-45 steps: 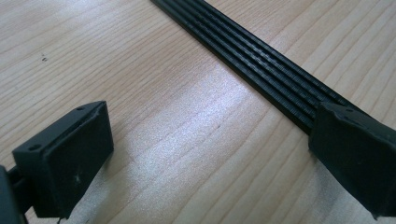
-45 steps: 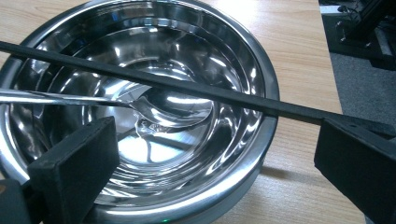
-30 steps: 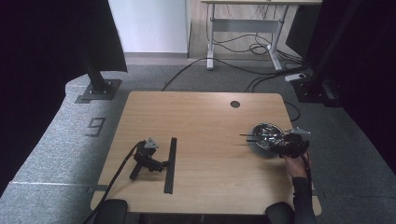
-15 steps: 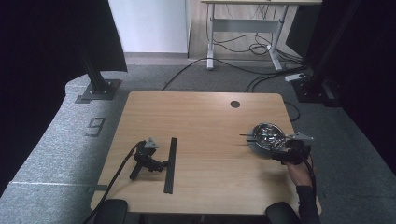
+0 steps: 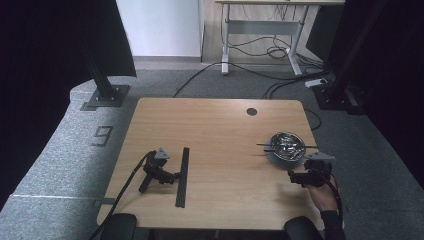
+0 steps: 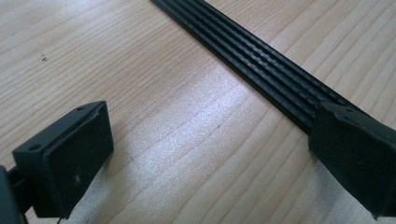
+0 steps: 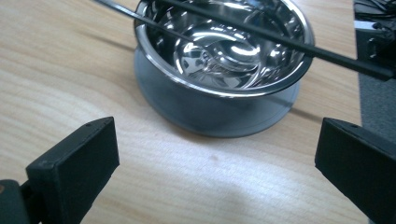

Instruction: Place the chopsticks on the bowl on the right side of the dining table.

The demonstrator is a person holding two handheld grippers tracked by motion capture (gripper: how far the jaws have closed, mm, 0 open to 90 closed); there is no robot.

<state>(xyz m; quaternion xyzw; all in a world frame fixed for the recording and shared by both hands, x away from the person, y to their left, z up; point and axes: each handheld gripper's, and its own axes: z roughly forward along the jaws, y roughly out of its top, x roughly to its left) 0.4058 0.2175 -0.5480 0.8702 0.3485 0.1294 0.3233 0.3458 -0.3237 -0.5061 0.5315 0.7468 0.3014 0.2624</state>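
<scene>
The right gripper [image 5: 296, 176] is hovering just on the person's side of the steel bowl [image 5: 285, 148], its fingers [image 7: 74, 168] spread wide and gripping nothing. The bowl is sitting near the right edge of the table [image 5: 215, 120], and two thin black sticks [image 7: 261, 35] are lying across its rim, their ends jutting out past it on both sides.

The likeliest trouble, as I judge it, is coming from those sticks: they are resting loosely on a smooth, rounded rim, so a finger brushing one while closing in could be rolling it off or sending it over the table edge beside the bowl. The bowl itself looks light and slick, so a one-sided push may be sliding it away rather than letting the fingers pinch it.

Well to the left of the bowl, the left gripper [image 5: 175, 176] is lying on the table, fingers [image 6: 65, 161] released, one touching the ribbed black strip [image 6: 261, 65].
</scene>
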